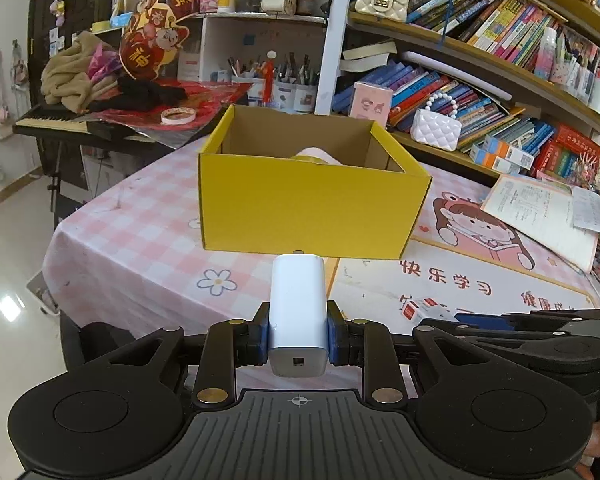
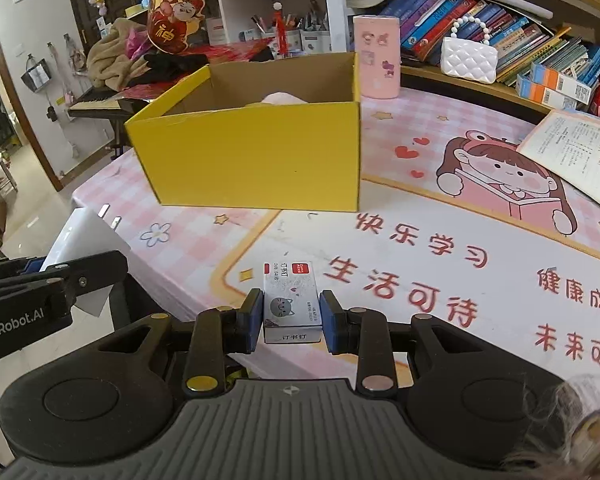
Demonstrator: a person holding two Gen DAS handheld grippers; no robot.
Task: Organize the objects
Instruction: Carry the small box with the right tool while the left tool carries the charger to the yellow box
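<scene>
Box (image 2: 252, 160) on table (image 2: 420, 208); staple packet (image 2: 291, 300) before it.
</scene>
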